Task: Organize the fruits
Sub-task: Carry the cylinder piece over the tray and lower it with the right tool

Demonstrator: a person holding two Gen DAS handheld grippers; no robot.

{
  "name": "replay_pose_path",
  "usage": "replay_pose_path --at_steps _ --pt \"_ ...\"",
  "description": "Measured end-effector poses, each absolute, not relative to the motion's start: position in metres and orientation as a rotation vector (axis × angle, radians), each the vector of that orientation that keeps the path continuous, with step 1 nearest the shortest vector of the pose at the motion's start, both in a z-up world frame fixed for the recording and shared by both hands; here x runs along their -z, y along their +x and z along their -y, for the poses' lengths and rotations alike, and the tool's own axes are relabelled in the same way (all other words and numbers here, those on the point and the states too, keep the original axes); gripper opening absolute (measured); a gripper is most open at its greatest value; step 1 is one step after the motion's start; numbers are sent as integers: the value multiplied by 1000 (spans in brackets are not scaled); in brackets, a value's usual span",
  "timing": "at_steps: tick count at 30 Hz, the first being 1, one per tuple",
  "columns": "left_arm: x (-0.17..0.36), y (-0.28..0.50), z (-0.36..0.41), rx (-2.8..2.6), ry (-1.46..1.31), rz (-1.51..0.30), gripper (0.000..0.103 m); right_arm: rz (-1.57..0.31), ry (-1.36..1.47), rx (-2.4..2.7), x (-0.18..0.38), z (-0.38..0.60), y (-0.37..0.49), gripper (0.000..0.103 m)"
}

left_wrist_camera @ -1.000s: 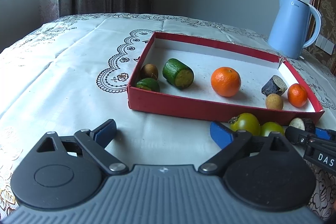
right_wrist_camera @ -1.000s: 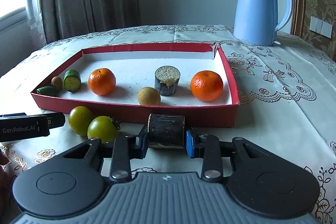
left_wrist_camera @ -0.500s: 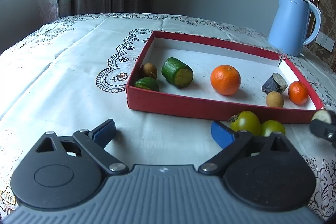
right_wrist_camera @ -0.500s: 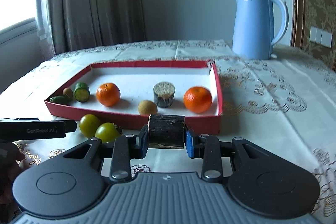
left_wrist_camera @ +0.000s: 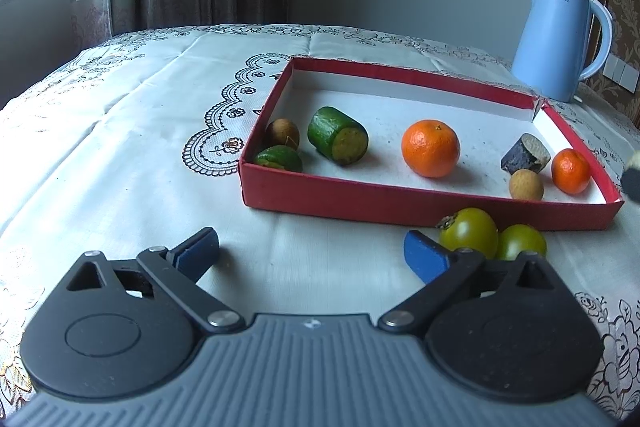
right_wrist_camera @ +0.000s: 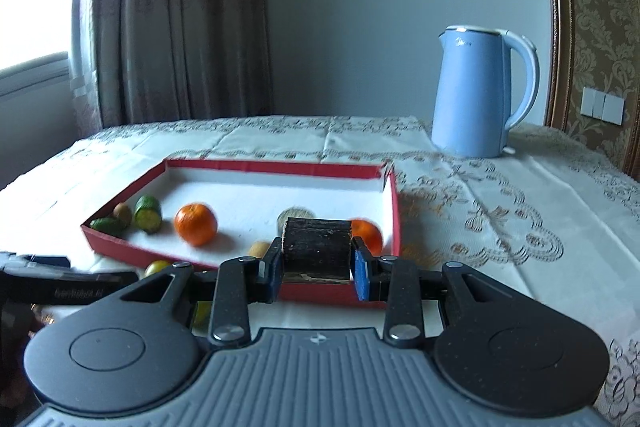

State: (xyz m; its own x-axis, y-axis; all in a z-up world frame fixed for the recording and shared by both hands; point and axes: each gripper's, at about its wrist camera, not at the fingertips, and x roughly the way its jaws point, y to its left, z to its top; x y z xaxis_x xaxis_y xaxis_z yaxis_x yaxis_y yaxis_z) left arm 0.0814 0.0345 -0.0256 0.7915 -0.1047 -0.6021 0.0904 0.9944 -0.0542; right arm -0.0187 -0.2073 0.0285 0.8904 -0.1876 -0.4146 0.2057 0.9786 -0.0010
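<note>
A red tray on the tablecloth holds a cucumber piece, a large orange, a small orange, a dark cut chunk, a tan longan, a brown fruit and a green piece. Two green tomatoes lie in front of the tray. My left gripper is open and empty, low over the cloth. My right gripper is shut on a dark cut chunk, raised above the tray's near wall.
A blue kettle stands behind the tray at the back right, also in the left wrist view. The left gripper's body shows at the left in the right wrist view. Curtains and a wall lie beyond the table.
My right gripper has lifted the dark chunk off the table and risen above the tray's front wall. In the left view it has left the frame to the right. The left gripper stayed put.
</note>
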Motion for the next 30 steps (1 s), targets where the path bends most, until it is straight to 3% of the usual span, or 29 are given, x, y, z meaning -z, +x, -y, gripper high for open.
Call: replay_pose_path --at_steps 30 --pt "27 82 -29 98 -1 -654 101 -567 18 221 -7 225 41 33"
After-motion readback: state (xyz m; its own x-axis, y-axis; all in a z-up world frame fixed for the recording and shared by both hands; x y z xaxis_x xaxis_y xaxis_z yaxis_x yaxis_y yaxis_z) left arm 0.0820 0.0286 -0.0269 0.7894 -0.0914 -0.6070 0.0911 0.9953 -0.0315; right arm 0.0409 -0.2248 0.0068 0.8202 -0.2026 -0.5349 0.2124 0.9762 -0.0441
